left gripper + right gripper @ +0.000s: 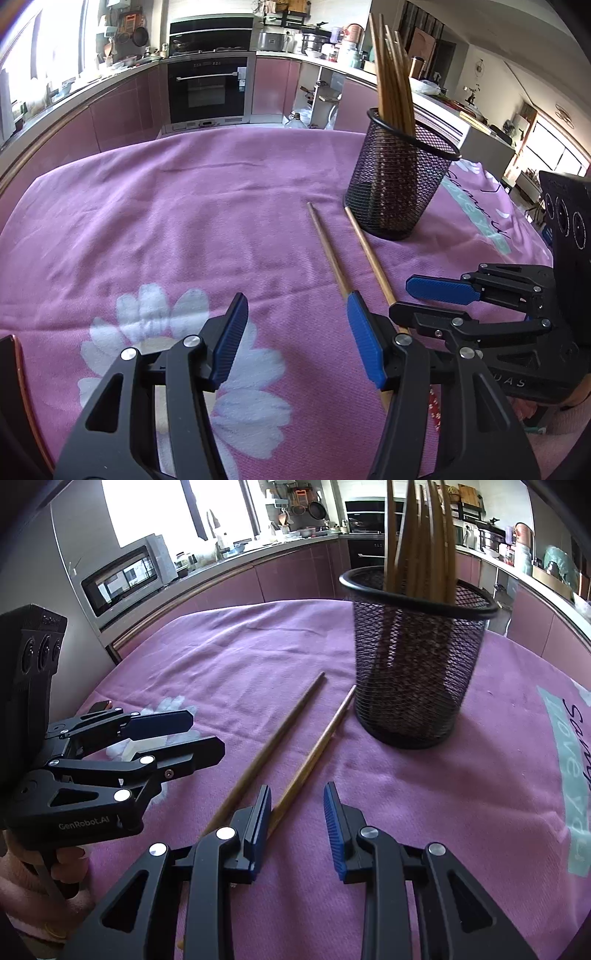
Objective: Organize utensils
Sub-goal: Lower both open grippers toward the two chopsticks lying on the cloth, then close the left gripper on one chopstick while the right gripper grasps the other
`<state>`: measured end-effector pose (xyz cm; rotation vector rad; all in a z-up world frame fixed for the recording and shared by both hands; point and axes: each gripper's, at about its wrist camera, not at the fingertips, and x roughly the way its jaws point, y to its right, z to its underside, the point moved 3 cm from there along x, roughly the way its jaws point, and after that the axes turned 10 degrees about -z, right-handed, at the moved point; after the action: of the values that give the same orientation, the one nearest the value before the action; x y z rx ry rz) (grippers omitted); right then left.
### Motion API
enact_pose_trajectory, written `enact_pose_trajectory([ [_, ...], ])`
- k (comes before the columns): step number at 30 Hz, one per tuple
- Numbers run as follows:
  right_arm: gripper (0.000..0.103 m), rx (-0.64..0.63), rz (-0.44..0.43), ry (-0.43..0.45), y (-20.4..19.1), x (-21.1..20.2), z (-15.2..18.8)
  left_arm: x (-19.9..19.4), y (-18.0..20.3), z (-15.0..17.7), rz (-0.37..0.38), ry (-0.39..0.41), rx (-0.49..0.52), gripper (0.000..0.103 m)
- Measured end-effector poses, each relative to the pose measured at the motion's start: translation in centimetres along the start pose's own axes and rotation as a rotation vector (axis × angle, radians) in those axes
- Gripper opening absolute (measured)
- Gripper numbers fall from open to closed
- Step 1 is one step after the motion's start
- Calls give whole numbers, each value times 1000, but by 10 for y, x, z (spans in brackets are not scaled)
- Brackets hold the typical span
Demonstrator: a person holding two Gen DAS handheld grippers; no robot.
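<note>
Our left tongs [297,332] and right tongs [297,827] both gape wide, holding nothing. Two long brown wooden chopsticks [269,753] lie side by side on the pink flowered cloth covering the desk [184,221], their tips near the black wire-mesh cylindrical holder [413,664], where more chopsticks [391,85] stand upright.

A home kitchen.
Pink cabinets [122,107] run under a long counter, with a built-in oven [208,86], a microwave [125,578], hanging pans [314,509] and a cloth-covered table [184,206].
</note>
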<state>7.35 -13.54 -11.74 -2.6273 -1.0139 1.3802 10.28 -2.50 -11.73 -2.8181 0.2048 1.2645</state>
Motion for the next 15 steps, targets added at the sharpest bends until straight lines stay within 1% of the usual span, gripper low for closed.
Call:
enact_pose_trajectory([
  [8,27,1,-1,-12,5,-4,2,12,20,-7,1,-23,65,52],
  [10,27,1,0,-11,5,-4,2,19,24,-9,0,-43,74,47],
  [11,27,2,1,-11,5,-4,1,21,26,-10,3,-50,74,47],
  [15,28,6,0,-9,5,-3,0,28,30,-13,3,-63,79,39],
])
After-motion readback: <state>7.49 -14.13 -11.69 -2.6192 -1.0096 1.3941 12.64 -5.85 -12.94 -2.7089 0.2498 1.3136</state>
